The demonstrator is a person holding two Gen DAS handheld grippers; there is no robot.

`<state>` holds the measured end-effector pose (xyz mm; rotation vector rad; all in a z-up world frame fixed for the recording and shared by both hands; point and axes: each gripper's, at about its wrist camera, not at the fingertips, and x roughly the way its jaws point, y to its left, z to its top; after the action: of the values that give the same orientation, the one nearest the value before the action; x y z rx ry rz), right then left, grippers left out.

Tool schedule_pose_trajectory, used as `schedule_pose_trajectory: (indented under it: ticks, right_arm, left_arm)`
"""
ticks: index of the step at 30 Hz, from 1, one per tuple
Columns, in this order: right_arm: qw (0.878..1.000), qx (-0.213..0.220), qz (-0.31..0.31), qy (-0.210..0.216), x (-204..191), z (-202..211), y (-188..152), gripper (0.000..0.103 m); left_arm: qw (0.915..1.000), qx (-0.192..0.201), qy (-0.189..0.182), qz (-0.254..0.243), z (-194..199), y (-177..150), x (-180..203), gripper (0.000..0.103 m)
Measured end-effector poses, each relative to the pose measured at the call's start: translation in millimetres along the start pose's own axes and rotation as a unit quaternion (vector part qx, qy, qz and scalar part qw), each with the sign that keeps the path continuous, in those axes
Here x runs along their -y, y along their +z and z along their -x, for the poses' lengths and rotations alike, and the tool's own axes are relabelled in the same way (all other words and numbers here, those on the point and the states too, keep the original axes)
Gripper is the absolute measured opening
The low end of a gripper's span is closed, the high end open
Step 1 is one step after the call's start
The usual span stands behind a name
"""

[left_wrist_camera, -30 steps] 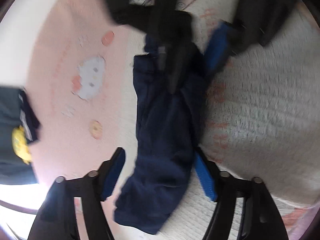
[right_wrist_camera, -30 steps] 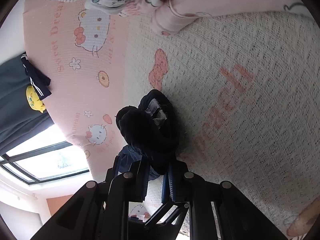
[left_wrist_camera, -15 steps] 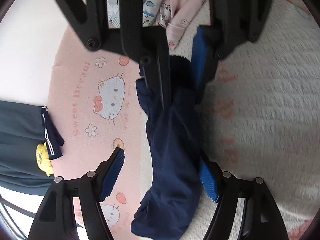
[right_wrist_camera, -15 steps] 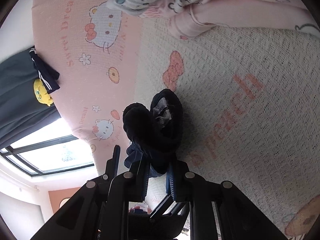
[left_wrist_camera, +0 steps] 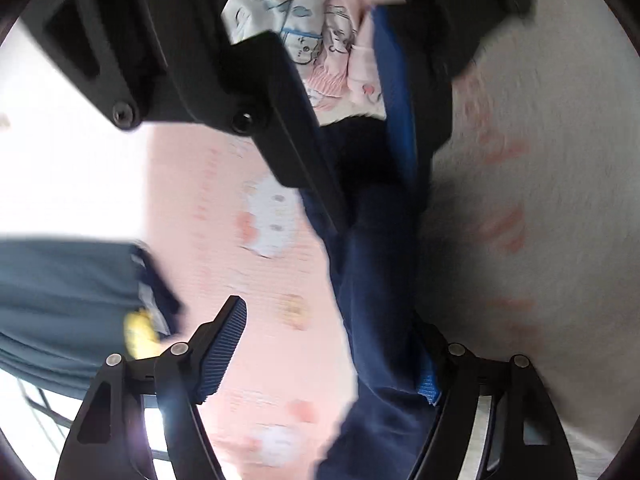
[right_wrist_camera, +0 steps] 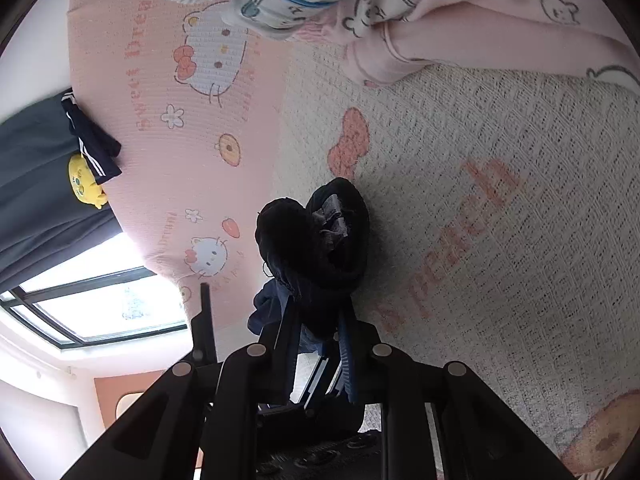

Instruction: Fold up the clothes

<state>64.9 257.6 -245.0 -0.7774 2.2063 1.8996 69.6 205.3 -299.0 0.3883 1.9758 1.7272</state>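
Observation:
A navy garment [left_wrist_camera: 376, 280] hangs stretched between the two grippers above the bed. My right gripper [right_wrist_camera: 318, 332] is shut on its bunched dark end [right_wrist_camera: 316, 240]; in the left wrist view that same right gripper [left_wrist_camera: 360, 140] looms large at the top, clamping the cloth. My left gripper [left_wrist_camera: 326, 360] stands open at the bottom. The navy cloth runs down beside its right fingertip pad [left_wrist_camera: 428, 380], while the left pad [left_wrist_camera: 224, 344] is well clear of it. The lower end of the garment is blurred.
A pink cartoon-cat blanket [right_wrist_camera: 180, 140] meets a white knitted blanket [right_wrist_camera: 500, 240] below. A pile of pink and white baby clothes [right_wrist_camera: 360, 4] lies at the far edge. A dark grey garment with a yellow figure [right_wrist_camera: 44, 184] sits left, by a window [right_wrist_camera: 100, 304].
The two grippers have drawn closer together; the right gripper now fills the top of the left wrist view. The navy garment stays clamped in the right gripper, and the left stays open.

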Motion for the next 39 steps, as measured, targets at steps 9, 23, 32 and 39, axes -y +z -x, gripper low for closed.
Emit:
schedule_pose_trajectory:
  ticks: [9,23,32,39]
  right_arm:
    - [1.0,0.002,0.002,-0.01,-2,-1,4,0.018]
    - [1.0,-0.014,-0.007,-0.026,0,-10,2,0.057]
    - [1.0,0.004,0.013,-0.018,-2,-18,12,0.061]
    - [0.998,0.045,0.048,-0.014,-14,-26,14,0.061]
  left_arm:
    - [0.994,0.0,0.09,-0.062,22,9,33,0.067]
    - [0.9752,-0.102,-0.175,0.09,4,5,11,0.002]
    - [0.8965,-0.122,-0.311,0.291,-10,-16,-39,0.005]
    - [0.8214,-0.138,-0.378,0.404,-18,-37,-57,0.006]
